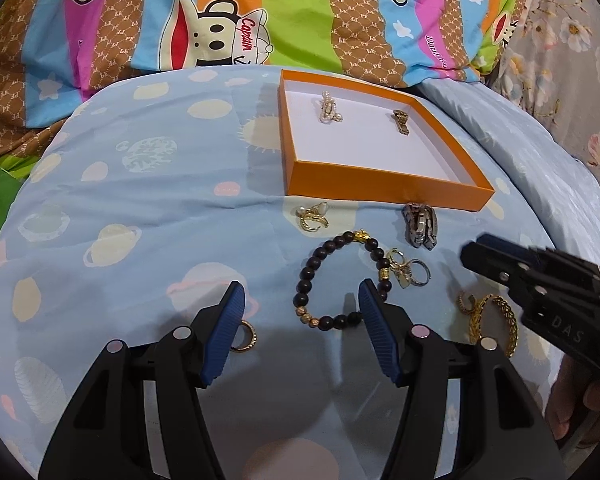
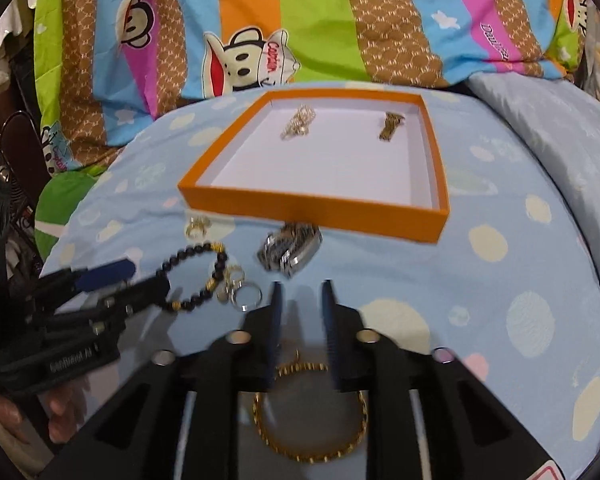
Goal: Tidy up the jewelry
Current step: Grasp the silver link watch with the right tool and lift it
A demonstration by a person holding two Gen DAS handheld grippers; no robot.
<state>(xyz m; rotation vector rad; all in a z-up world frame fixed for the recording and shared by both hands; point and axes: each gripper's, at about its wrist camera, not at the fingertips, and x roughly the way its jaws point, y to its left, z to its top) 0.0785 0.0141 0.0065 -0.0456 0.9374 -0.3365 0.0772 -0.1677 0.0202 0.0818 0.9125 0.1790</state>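
Left wrist view: the left gripper [image 1: 300,300] was spread wide above the bed [image 1: 140,200], holding nothing; the dark bead bracelet [image 1: 306,276] lay between its fingers.
Right wrist view: the right gripper [image 2: 302,300] stood partly apart, pinching nothing; the gold bangle [image 2: 312,412] lay under it.
Orange box [image 1: 384,188]: on the bed, with a pearl piece [image 1: 330,110] and a gold piece [image 1: 401,122] inside.
Silver watch band [image 1: 420,226]: just before the box.
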